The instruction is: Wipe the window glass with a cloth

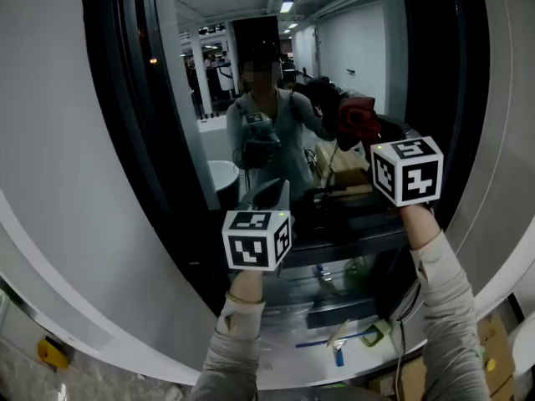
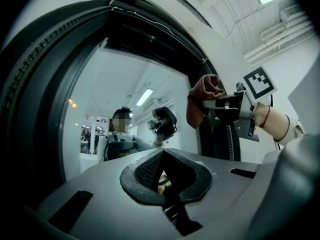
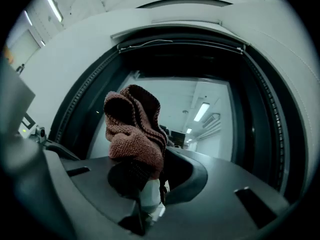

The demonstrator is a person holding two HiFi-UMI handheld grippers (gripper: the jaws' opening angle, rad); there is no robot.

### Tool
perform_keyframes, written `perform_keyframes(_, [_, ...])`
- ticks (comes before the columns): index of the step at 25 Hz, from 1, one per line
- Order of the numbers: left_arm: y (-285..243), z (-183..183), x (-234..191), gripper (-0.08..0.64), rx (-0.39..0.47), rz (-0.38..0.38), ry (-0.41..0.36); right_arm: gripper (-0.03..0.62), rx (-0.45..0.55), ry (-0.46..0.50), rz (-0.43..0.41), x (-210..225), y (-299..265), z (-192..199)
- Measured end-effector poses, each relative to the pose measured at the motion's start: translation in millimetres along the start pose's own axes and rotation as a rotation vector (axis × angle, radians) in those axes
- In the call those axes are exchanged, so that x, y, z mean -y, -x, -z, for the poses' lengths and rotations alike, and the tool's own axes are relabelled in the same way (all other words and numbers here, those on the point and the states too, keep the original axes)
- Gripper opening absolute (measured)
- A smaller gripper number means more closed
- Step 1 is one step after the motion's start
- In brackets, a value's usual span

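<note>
Reddish-brown knitted cloth [image 3: 135, 129], bunched up and pinched between the fingers of the right gripper [image 3: 148, 181]. Held up near the dark-framed window glass [image 3: 200, 114]; cannot tell whether touching the pane. Lower and to the left, the left gripper [image 2: 162, 171], fingers closed together on nothing. Mirrored in the glass, a person with both grippers raised.

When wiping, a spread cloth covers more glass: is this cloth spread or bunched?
Bunched. The cloth stands as a crumpled wad; the right gripper has its jaws shut on it.
</note>
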State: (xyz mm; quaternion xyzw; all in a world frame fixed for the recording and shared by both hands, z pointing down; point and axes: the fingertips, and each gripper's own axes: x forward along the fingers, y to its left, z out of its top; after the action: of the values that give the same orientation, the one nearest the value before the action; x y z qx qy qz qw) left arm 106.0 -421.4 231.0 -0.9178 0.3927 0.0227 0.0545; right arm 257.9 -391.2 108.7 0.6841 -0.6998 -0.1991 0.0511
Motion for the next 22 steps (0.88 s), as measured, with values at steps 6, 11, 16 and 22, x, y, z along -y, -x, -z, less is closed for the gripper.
perform_keyframes(6, [37.4, 9.5, -41.2, 0.003, -0.021, -0.099, 0.016, 0.043, 0.029, -0.058, -0.197, -99.3, -19.0, -4.6])
perform_keyframes(11, [64.2, 19.3, -79.5, 0.003, -0.040, -0.171, 0.025, 0.043, 0.026, -0.084, -0.320, -176.3, -40.5, -0.5])
perform_keyframes(16, [95.1, 29.1, -114.9, 0.003, -0.058, -0.248, 0.042, 0.043, 0.010, -0.064, -0.429, -251.1, -56.2, 2.8])
perform_keyframes(22, [114.5, 41.3, -140.2, 0.003, -0.079, -0.302, 0.057, 0.043, -0.039, -0.054, -0.487, -303.3, -79.7, 17.0])
